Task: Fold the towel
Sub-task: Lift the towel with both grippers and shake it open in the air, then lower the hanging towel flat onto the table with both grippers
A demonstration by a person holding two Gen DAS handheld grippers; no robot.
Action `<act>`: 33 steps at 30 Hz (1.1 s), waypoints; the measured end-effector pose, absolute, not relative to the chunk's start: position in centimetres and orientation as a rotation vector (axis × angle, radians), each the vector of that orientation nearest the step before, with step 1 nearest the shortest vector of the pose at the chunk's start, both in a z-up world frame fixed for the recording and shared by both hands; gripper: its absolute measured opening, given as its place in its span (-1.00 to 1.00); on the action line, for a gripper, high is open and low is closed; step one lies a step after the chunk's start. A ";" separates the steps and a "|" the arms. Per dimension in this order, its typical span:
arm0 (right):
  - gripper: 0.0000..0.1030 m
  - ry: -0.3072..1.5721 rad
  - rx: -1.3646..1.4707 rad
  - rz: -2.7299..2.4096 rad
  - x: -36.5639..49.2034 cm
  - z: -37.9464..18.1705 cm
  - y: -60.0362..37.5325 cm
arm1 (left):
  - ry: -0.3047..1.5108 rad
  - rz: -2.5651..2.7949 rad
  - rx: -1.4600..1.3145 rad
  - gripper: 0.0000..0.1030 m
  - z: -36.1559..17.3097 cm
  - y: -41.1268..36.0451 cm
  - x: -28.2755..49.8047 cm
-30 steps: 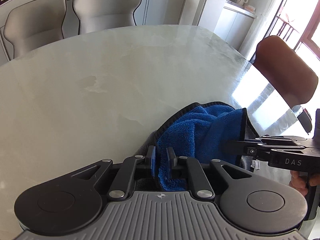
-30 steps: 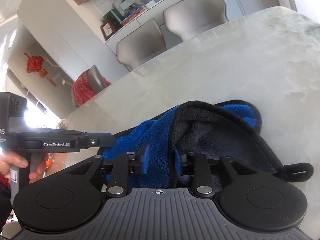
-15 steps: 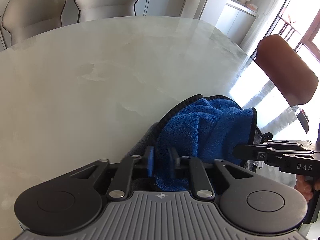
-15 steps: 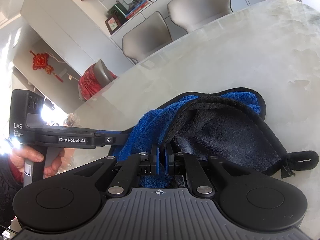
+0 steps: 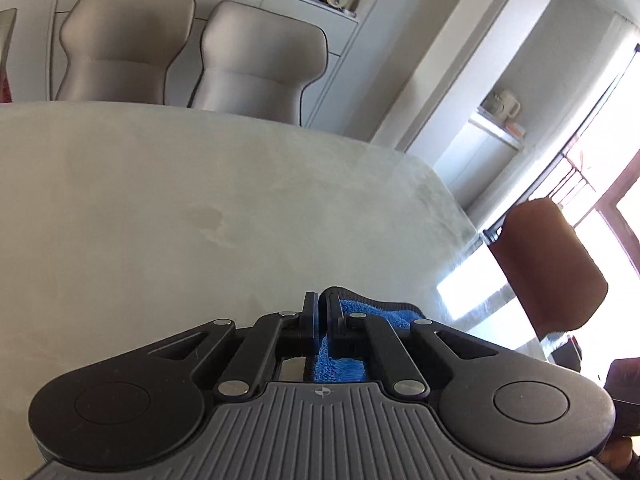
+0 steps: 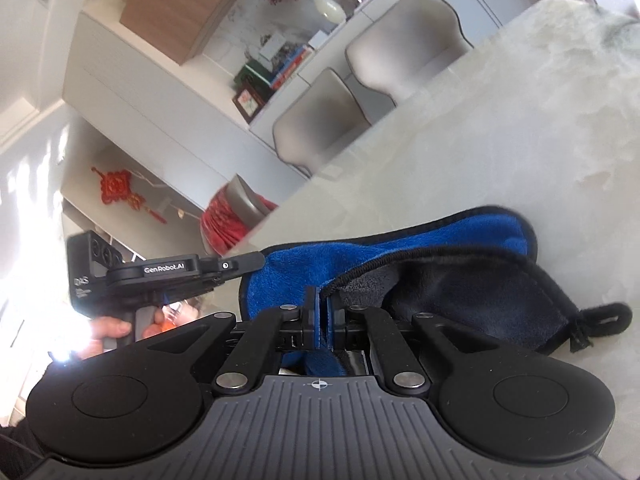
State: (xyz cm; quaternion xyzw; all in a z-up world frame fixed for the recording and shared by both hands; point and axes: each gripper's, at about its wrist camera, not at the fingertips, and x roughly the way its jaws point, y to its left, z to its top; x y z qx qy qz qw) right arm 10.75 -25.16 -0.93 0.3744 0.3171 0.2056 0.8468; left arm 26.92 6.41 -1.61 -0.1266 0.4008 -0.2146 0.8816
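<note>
A: Your left gripper (image 5: 322, 314) and right gripper (image 6: 322, 316) are both clamped tight on the near edge of the towel (image 6: 460, 276); the rest sags on the table (image 6: 520, 120).

B: Thin bites. Pull your hands apart unevenly and a corner could slip, or the crumpled blue-and-grey layers could fold crooked.

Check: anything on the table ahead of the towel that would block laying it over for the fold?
Nothing visible. Both grippers are shut on the towel, left gripper and right gripper. The table ahead is bare marble up to its far edge; the chairs stand beyond it.
</note>
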 end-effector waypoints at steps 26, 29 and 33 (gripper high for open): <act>-0.91 0.458 0.746 0.386 19.8 13.4 -30.0 | 0.509 -0.178 -0.317 -0.95 10.3 15.3 25.9; -0.91 0.525 0.734 0.389 20.1 12.8 -29.2 | 0.540 -0.162 -0.317 -0.95 9.1 15.7 23.7; -0.91 0.702 0.784 0.358 19.2 8.8 -29.1 | 0.648 -0.136 -0.365 -0.95 4.8 16.2 19.9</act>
